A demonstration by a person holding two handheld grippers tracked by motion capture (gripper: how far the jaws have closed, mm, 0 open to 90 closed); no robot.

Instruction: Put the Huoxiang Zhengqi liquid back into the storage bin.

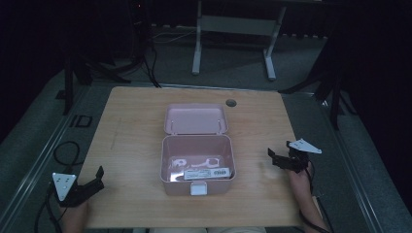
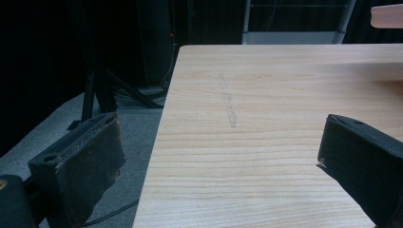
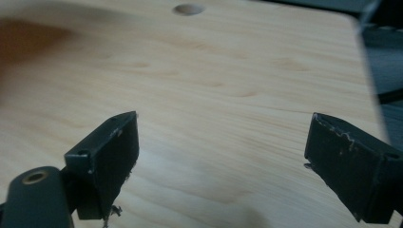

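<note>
A pink lidded box (image 1: 197, 167) stands open in the middle of the wooden table (image 1: 131, 126), its lid (image 1: 196, 119) folded back. Inside lie white plastic pieces (image 1: 194, 162) and a flat labelled packet (image 1: 206, 173). My left gripper (image 1: 97, 178) rests at the table's near left corner, open, jaws wide apart with nothing between them (image 2: 218, 142). My right gripper (image 1: 274, 156) hovers to the right of the box, also open and empty (image 3: 221, 142). A corner of the pink box (image 2: 387, 15) peeks in at the top right of the left gripper view.
A round cable hole (image 1: 231, 103) sits near the table's far edge, seen too as the cable hole (image 3: 188, 9). A faint scratch (image 2: 228, 102) marks the wood left of the box. Grey floor, black cables and a white desk frame (image 1: 233, 29) lie beyond the table.
</note>
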